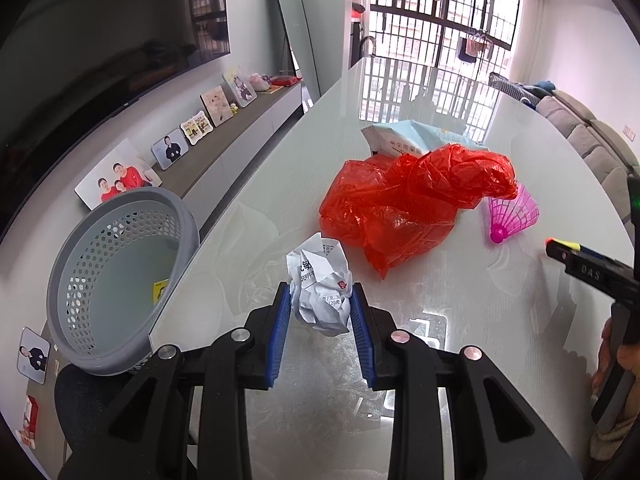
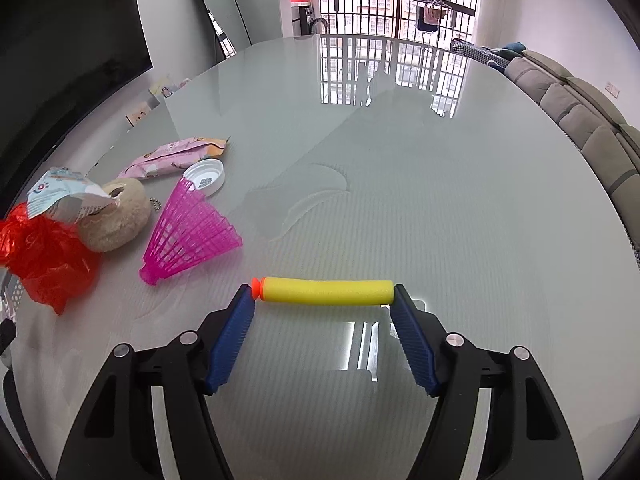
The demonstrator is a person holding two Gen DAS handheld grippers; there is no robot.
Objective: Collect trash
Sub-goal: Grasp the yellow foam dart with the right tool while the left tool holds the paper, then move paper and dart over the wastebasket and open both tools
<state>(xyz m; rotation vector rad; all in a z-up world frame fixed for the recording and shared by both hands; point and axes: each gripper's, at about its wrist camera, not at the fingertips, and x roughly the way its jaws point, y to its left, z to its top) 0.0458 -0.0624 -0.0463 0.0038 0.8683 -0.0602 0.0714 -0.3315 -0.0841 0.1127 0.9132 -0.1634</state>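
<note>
The left gripper [image 1: 320, 300] is clamped on a crumpled white paper ball [image 1: 320, 286], judged ready for the grey perforated plastic basket [image 1: 120, 276] at its 9 o'clock, past the table [image 1: 400, 360] edge. The right gripper [image 2: 324, 294] pinches a yellow foam dart [image 2: 326, 290] by its ends. A crinkled red plastic bag [image 1: 404, 204] lies at the left gripper's 1 o'clock; bare glass elsewhere leaves free passage.
</note>
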